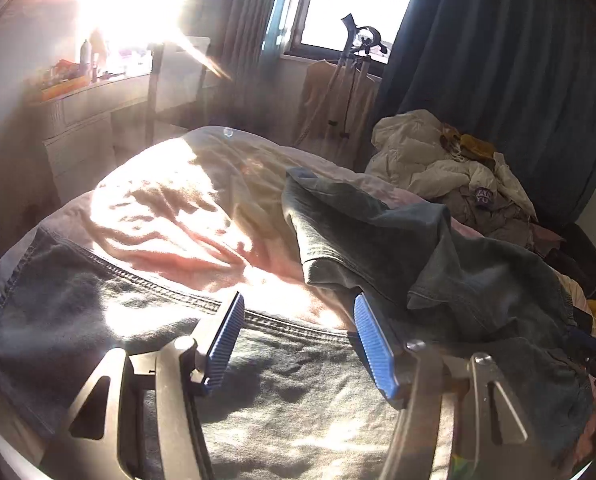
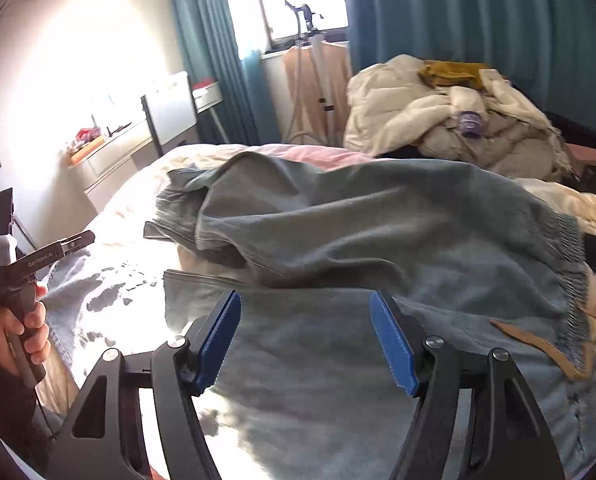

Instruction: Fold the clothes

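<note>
— Where are you working?
— Sunlit bedroom, teal curtains; I'm over the bed.
— And the garment?
— One pair of grey-blue jeans lies rumpled on the bed, right under both my tools, one leg bunched just beyond the tips.
— Your grip?
— My left gripper stands wide, nothing between the pads. My right gripper is wide too, empty above the denim.
— Anything else?
— One heap of pale clothes further back.
</note>
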`<state>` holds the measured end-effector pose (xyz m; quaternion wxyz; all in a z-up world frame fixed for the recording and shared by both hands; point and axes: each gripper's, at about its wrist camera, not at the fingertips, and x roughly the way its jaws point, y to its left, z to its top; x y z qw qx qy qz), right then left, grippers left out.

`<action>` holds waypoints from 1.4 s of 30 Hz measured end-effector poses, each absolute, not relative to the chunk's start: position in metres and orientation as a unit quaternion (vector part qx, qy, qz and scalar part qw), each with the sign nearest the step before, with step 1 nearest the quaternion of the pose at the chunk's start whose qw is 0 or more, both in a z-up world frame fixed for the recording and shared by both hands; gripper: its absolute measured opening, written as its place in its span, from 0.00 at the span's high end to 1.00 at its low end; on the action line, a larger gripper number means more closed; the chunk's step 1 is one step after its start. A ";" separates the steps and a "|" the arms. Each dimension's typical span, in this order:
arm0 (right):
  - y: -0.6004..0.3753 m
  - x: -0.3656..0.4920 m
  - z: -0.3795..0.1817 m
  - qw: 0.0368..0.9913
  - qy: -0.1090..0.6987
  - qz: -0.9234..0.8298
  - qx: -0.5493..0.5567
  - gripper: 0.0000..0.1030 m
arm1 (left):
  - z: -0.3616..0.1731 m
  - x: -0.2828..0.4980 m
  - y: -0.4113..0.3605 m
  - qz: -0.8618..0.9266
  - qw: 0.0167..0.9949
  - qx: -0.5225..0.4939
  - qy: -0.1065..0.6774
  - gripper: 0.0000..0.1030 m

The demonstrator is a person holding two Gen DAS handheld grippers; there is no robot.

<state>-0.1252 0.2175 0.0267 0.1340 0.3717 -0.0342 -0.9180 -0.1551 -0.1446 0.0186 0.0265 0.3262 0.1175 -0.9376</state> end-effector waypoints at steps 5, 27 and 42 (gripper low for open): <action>0.087 -0.192 0.012 0.213 0.012 -0.901 0.377 0.34 | 0.009 -0.150 -0.186 -0.935 0.080 0.306 0.158 0.42; -0.074 -0.319 -0.053 0.194 0.029 -0.868 0.457 0.88 | -0.057 -0.183 -0.241 -0.875 0.042 0.363 0.318 0.43; 0.123 -0.278 0.081 0.106 -0.131 -0.922 0.350 0.95 | -0.052 -0.188 -0.210 -0.883 0.012 0.371 0.286 0.43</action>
